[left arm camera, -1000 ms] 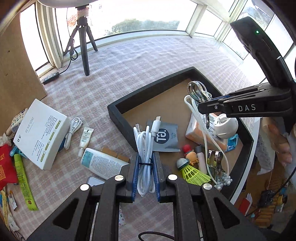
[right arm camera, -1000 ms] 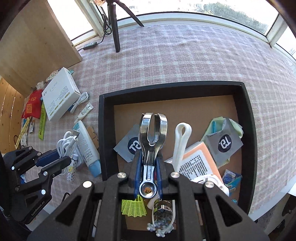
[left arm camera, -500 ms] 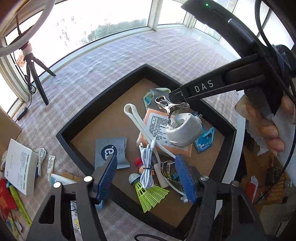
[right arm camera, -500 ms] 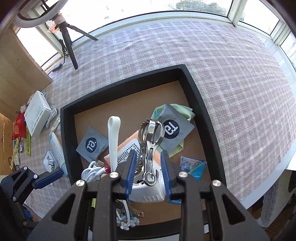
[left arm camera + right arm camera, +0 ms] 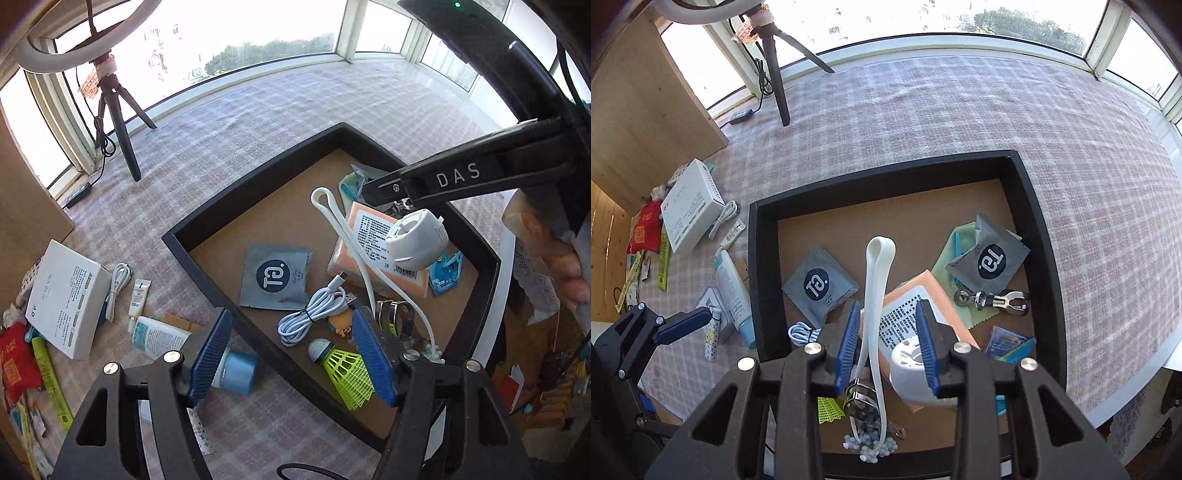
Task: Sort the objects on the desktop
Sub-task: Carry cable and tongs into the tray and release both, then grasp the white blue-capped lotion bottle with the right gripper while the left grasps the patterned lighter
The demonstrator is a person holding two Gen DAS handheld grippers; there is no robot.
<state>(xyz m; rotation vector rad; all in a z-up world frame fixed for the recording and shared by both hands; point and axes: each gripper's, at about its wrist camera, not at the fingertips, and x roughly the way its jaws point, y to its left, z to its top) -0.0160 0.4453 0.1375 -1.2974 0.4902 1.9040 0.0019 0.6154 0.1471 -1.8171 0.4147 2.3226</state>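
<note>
Both sets of jaws stand apart and grip nothing: the left gripper [image 5: 295,354] wide above the white USB cable [image 5: 314,314], the right gripper [image 5: 888,347] narrower above the white strap [image 5: 875,295]. Cable and metal carabiner [image 5: 991,298] already lie in the black tray [image 5: 753,258]. My judgement: lift both clear of the strap, then go for the tube [image 5: 159,336] on the desk [image 5: 258,122].

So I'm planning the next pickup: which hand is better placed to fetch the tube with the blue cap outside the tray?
Left. The left gripper is open right above the tube, while the right gripper is over the tray.
</note>
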